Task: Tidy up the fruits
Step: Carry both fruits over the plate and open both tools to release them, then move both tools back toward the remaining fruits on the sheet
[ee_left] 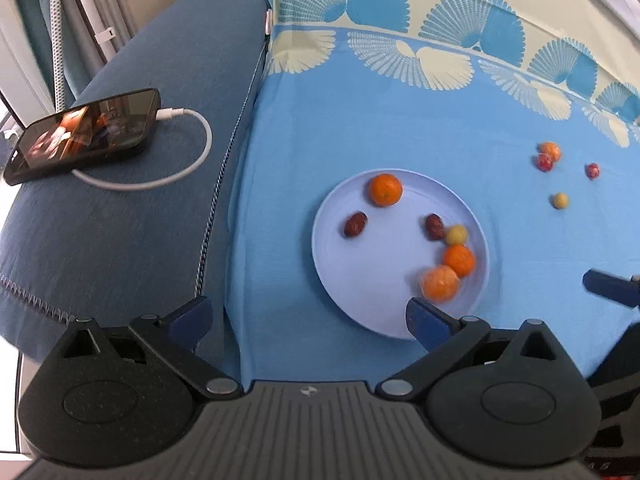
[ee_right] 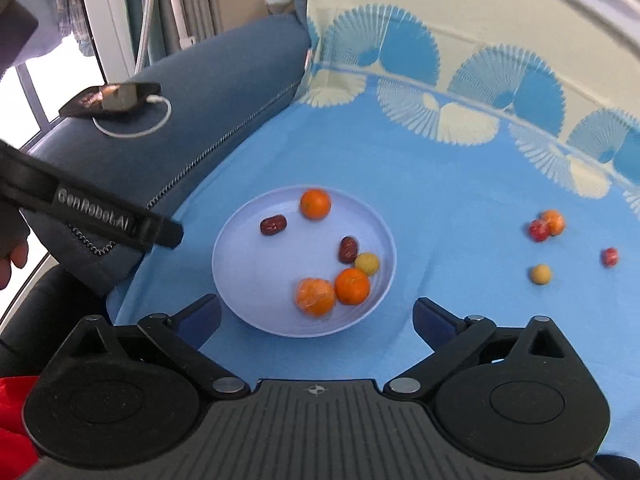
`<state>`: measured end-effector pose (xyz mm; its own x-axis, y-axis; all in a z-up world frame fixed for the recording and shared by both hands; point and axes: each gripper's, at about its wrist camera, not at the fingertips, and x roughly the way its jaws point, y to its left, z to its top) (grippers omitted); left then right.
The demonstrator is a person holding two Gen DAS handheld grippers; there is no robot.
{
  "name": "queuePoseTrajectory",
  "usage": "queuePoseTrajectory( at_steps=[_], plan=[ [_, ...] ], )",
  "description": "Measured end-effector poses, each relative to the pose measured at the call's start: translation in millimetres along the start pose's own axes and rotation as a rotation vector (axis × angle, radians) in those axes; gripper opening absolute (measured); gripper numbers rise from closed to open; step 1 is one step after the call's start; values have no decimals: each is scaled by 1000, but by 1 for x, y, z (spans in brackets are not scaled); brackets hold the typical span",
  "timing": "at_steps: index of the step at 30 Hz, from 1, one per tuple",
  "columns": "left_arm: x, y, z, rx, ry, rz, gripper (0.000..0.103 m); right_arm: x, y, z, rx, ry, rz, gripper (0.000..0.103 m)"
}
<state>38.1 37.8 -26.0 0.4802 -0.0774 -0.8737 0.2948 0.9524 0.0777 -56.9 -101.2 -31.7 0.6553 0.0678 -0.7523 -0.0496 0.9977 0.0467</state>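
Note:
A pale lilac plate lies on the blue cloth. It holds a mandarin at its far side, two more mandarins near its right front, one of them in clear wrap, two dark red dates and a small yellow fruit. Loose on the cloth to the right lie a small orange fruit, two red fruits and a yellow one. My left gripper is open and empty, its right finger over the plate's near rim. My right gripper is open and empty, just short of the plate.
A dark blue cushion lies left of the cloth, with a phone on a white charging cable. The left gripper's body crosses the left side of the right wrist view. The cloth's patterned border runs along the far side.

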Motion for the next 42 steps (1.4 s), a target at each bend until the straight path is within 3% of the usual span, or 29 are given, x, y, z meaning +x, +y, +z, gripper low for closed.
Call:
queuePoseTrajectory(
  at_steps=[10, 18, 27, 42],
  plan=[
    [-45, -19, -27, 35, -68, 33, 103, -53, -1, -15, 58, -118, -27, 102],
    [-71, -36, -44, 60, -115, 30, 103, -89, 5, -32, 24, -195, -29, 102],
    [-82, -36, -56, 80, -156, 57, 103, -100, 16, -35, 4, -217, -54, 102],
    [-73, -21, -59, 65, -133, 40, 103, -93, 28, -30, -40, -185, -69, 102]
  ],
)
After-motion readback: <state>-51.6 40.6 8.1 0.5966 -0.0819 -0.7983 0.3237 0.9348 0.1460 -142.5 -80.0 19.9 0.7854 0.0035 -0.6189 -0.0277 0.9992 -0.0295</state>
